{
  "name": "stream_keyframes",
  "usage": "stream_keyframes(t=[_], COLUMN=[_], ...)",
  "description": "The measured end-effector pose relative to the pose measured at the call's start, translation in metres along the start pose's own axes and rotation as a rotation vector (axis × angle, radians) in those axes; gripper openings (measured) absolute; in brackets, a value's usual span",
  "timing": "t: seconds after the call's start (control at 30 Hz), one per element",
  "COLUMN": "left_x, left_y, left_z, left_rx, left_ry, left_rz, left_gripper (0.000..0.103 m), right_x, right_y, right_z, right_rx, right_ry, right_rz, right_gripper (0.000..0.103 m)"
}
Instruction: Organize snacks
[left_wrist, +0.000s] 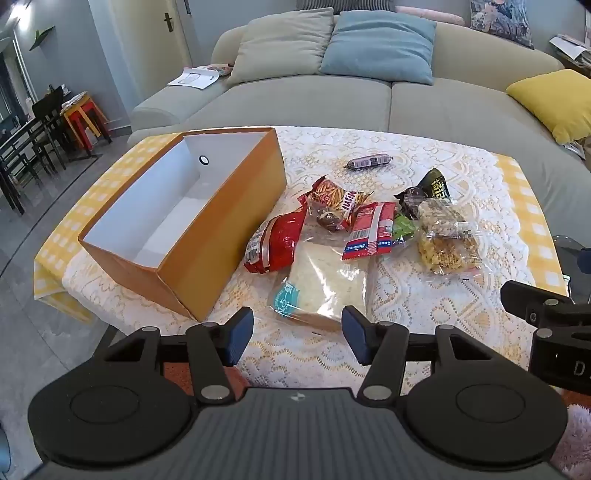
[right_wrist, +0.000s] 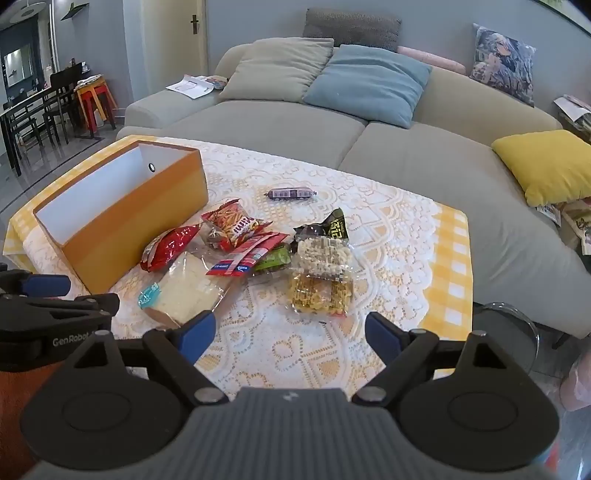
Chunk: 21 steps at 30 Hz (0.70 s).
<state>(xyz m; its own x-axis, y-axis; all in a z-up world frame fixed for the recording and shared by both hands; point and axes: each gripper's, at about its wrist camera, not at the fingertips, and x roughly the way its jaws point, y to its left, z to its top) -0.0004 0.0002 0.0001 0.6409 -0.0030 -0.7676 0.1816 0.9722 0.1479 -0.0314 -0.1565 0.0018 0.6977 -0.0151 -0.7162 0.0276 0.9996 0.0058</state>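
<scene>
Snack pile (left_wrist: 354, 229) lies right of the box (left_wrist: 192, 218) on the table (left_wrist: 461, 295).

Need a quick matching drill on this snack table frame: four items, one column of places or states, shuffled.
Items:
1. orange cardboard box
2. dark sausage stick in plastic wrap
3. clear bag of sliced bread
4. shiny red crinkled snack bag

Places or states:
A. lies alone, farthest toward the sofa
B. open top, white inside, nothing in it
C. nearest the left gripper's jaws
D. beside the box's long wall

Pairs: 1-B, 2-A, 3-C, 4-D
</scene>
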Motion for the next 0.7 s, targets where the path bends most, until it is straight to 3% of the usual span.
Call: stream_keyframes(t=[0.7], left_x=[0.0018], left_y=[0.0028], left_z=[0.0002], left_rx=[-0.018], left_ry=[0.015], left_rz=[-0.017], left_gripper=[0.065], right_x=[0.0009], right_y=[0.0012], right_z=[0.0011], right_rx=[-0.006], right_ry=[0.005], right_rz=[-0.004], right_gripper=[0.086])
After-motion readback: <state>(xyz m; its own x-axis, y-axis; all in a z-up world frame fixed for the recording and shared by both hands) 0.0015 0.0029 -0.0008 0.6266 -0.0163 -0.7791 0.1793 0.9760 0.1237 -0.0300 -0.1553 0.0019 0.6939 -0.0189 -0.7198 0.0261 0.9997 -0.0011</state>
